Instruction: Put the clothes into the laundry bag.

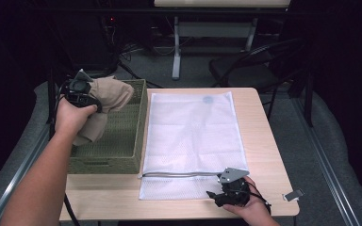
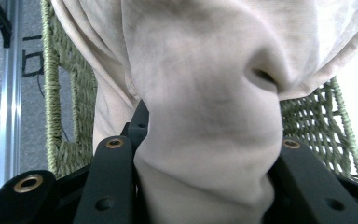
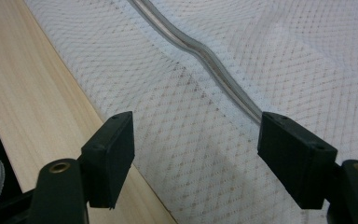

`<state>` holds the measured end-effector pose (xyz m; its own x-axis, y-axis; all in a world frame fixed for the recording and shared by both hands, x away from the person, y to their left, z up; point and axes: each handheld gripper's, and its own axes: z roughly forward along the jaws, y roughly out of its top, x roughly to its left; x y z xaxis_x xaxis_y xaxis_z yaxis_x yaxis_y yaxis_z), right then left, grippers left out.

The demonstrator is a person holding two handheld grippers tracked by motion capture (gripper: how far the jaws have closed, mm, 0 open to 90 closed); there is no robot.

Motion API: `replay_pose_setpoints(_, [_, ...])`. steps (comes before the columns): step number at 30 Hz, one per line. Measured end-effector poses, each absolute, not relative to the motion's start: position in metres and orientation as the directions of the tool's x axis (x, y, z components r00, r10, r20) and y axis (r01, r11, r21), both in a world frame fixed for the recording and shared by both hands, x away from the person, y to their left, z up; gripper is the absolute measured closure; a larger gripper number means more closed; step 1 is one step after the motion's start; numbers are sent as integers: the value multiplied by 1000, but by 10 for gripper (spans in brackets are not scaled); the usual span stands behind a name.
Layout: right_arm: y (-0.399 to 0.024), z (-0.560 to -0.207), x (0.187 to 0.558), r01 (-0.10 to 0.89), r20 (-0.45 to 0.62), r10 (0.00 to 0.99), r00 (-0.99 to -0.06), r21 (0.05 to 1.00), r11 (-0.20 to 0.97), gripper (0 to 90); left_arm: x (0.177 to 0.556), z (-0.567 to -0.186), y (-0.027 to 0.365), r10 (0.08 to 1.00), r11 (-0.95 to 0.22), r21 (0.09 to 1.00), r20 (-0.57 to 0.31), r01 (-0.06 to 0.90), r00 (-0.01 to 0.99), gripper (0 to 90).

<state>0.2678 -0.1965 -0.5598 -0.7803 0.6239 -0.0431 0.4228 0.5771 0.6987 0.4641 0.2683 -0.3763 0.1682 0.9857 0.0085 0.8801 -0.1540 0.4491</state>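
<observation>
A beige cloth [image 1: 112, 93] hangs bunched above the left part of a green woven basket [image 1: 122, 157]. My left gripper [image 1: 96, 96] is shut on the beige cloth [image 2: 205, 93], which swells out between the two black jaws, with the basket's weave [image 2: 56, 93] behind it. A white mesh laundry bag [image 1: 193, 132] lies flat in the middle of the wooden table [image 1: 264, 141]. My right gripper [image 1: 214, 194] rests at the bag's near right corner. Its jaws stand open over the mesh [image 3: 191, 154], and the grey zipper [image 3: 205, 51] runs across just beyond them.
A small metal clip [image 1: 293, 194] lies at the table's near right corner. Bare wood [image 3: 28, 93] shows beside the bag's near edge. A dark folding chair [image 1: 250, 66] and desk legs stand beyond the far edge.
</observation>
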Motion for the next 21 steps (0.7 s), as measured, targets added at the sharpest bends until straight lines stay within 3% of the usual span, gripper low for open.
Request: replay_pose_setpoints(21, [-196, -560, 268, 419, -45, 620, -783, 698, 580, 278, 448, -365, 253, 968, -236, 455, 34, 859, 248, 587])
